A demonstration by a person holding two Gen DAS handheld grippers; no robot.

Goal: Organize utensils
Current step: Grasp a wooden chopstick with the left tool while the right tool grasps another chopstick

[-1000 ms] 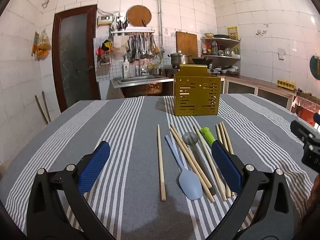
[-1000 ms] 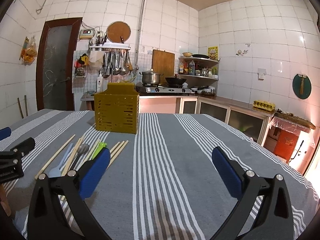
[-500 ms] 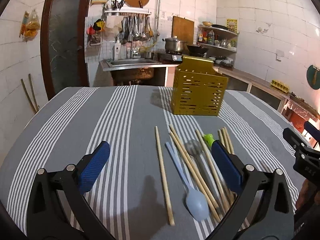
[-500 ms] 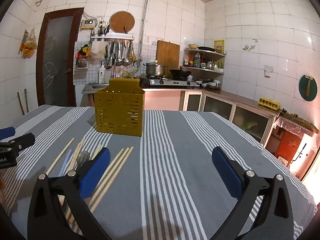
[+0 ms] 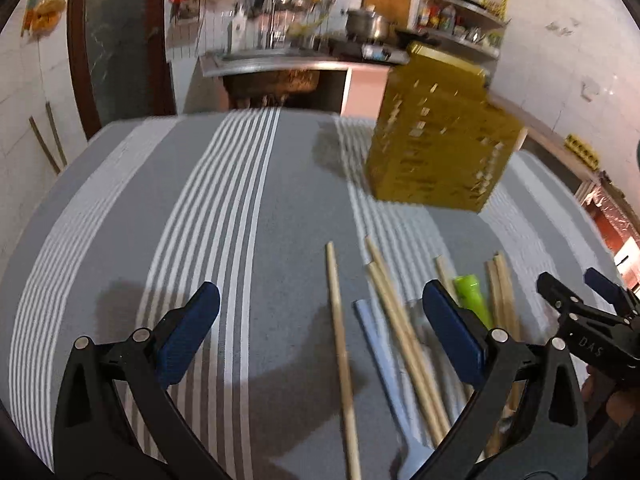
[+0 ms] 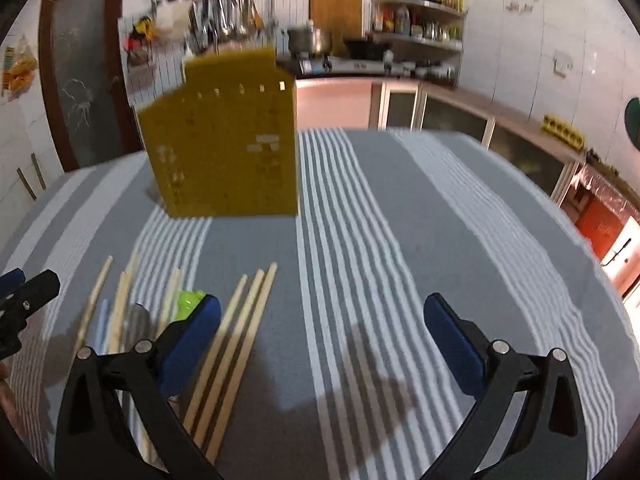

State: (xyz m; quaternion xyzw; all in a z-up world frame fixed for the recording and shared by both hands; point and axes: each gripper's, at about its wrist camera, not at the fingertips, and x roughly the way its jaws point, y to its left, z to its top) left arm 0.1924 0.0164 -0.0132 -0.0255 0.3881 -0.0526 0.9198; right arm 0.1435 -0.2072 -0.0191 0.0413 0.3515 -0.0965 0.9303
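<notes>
Left wrist view showed the left claw (image 5: pixel 320 334) spread wide and holding nothing, poised low over a grey striped cloth covering the surface (image 5: pixel 120 208). Between and just beyond its blue pads lay the loose utensils: a single wooden chopstick (image 5: pixel 340 344), a pale blue spoon handle (image 5: pixel 376 344), a crossed pair of chopsticks (image 5: pixel 400 328) and a green-handled tool (image 5: pixel 472 296), all flat on the cloth. At that frame's right edge the right claw (image 6: pixel 322 340) hovered; its own camera showed it equally wide and empty, three more chopsticks (image 6: pixel 236 340) lying side by side just inside its left pad.

Farther back stood the yellow slotted utensil holder (image 6: pixel 224 148), upright on the cloth and well apart from the pile. Its interior was hidden from both cameras and motion blur smeared its slots, so its contents could not be told. Judging by the utensils lying on the cloth and both claws unloaded, sorting appeared barely begun, with every visible piece left to lift into the holder.
</notes>
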